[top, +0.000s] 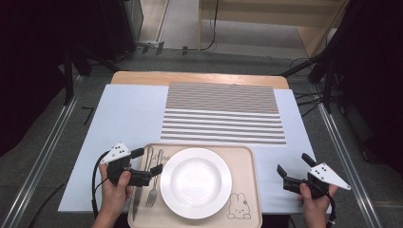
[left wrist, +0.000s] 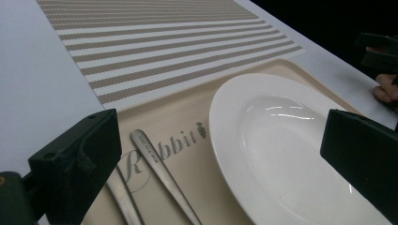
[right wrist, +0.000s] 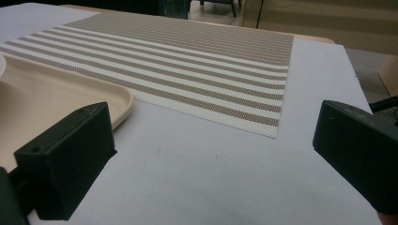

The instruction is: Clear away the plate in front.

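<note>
Both grippers gape empty: left gripper [top: 151,162] over the tray's [top: 247,156] cutlery, beside the plate [top: 196,183]. Plate looks glazed, breakable, slippery; pinch the rim.

Your left gripper [top: 148,161] sits jaws spread wide, gripped by your left hand [top: 114,190]; your right gripper [top: 293,164] is likewise agape, well apart.

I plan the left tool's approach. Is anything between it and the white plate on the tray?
Nothing visible does. The left tool is open over the cutlery at the tray's left side, and the plate lies directly beside it.
</note>
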The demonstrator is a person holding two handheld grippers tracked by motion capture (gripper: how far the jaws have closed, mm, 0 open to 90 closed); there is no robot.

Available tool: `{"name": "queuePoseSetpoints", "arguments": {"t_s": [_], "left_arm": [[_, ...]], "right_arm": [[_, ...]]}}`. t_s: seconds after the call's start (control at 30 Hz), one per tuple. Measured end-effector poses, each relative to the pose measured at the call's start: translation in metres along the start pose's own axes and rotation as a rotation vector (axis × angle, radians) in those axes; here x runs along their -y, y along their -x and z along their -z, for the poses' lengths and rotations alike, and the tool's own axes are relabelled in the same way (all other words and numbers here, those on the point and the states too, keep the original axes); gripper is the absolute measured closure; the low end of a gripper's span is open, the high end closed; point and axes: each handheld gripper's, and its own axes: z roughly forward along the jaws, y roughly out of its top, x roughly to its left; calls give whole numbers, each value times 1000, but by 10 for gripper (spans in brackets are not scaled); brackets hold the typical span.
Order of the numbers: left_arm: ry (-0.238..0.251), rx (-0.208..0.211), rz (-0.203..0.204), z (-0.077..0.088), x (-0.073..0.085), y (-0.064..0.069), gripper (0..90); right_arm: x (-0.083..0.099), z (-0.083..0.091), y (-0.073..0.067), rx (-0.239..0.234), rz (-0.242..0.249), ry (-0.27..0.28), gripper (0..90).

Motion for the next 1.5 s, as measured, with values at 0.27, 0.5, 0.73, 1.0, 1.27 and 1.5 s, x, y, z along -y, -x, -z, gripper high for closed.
{"name": "queuePoseSetpoints", "arguments": {"t_s": [0.27, 0.5, 0.73, 1.0, 1.27, 1.5], "left_arm": [[13, -21, -11, 8, 1, -8, 0], [24, -44, -28, 17, 4, -16, 0], [35, -73, -27, 25, 7, -25, 0], [34, -82, -29, 32, 10, -34, 0], [41, -97, -30, 41, 15, -45, 0], [45, -129, -22, 50, 19, -55, 0]], "right_arm": [[0, 0, 0, 1, 1, -1, 0], [0, 0, 0, 3, 3, -1, 0], [0, 0, 0, 4, 3, -2, 0], [0, 0, 0, 5, 3, -3, 0], [0, 0, 0, 5, 3, -3, 0], [0, 0, 0, 6, 3, -3, 0]]}}
